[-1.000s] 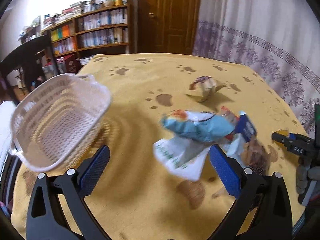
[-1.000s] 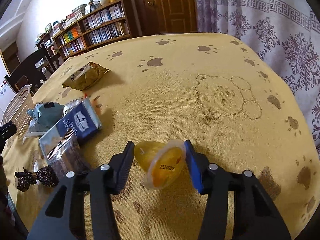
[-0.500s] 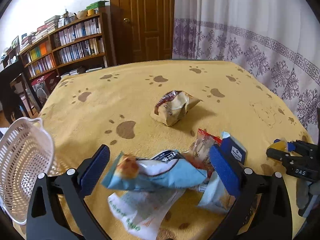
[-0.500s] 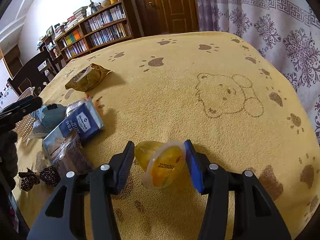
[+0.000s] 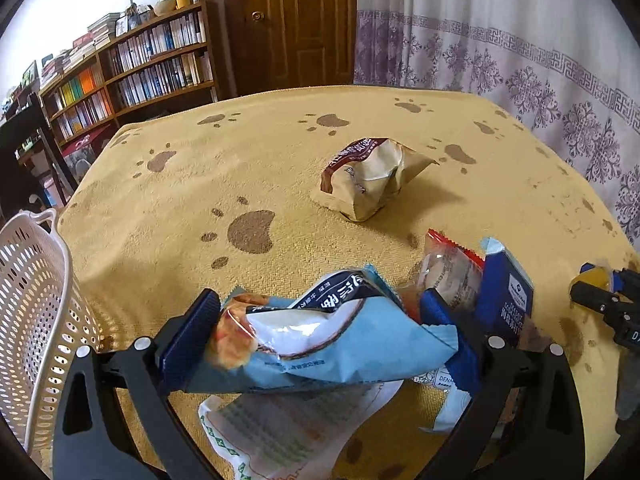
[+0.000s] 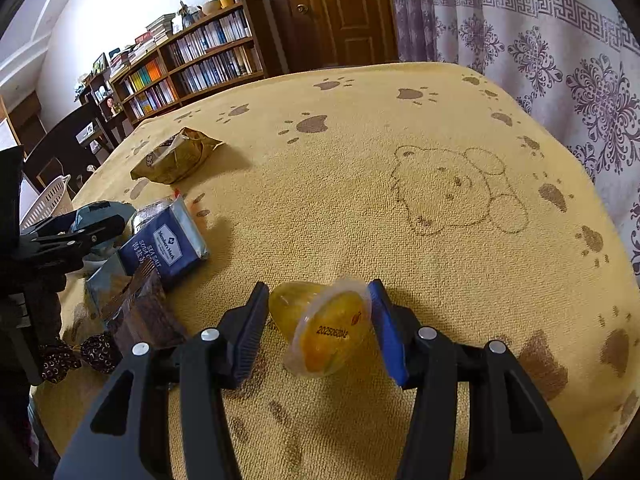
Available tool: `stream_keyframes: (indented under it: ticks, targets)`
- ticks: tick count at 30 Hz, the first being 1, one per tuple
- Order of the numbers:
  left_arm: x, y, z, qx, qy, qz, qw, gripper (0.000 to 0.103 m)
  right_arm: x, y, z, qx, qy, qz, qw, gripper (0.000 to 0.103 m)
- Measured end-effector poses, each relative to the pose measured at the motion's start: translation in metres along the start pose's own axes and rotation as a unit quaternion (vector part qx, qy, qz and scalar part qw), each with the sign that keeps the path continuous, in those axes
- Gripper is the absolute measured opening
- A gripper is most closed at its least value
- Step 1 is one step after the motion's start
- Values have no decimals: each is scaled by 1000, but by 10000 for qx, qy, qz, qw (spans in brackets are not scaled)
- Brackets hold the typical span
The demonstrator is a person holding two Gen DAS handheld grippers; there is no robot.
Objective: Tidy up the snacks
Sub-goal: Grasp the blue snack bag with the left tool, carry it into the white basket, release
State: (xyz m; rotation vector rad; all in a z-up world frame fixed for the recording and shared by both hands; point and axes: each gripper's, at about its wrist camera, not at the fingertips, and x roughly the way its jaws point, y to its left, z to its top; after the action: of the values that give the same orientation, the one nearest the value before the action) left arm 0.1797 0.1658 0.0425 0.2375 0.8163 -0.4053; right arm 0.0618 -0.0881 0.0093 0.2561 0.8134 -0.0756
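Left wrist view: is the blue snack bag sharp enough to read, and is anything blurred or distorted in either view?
Left wrist view: the blue snack bag is mostly sharp, its orange end smeared; the basket bows with fisheye. Right wrist view: the jelly cup is crisp, its date stamp readable; the curtain curves at the edge.

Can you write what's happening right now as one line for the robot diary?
left gripper: jaws around blue snack bag | right gripper: jaws on yellow jelly cup | basket: left, no snacks visible inside

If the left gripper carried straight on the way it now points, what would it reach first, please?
Likely the crumpled tan and brown snack bag on the yellow paw-print tablecloth; the left gripper already spans a light blue snack packet.
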Motion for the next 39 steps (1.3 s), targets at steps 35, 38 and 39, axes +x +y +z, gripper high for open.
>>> stream_keyframes:
  ticks: [35,38,39]
  targets:
    - [-99,43,-2,-599,-1158,594,9897,83,-7,3,-3,-77,-74,11,9999,50]
    - [-110,57,-3,-723,-1277,813,9858,83,-7,3,-3,-79,-73,5,9999,50]
    - [-113,63,-3,-776,-1305,875,9845,83,-7,3,-3,-78,-74,6,9999,50]
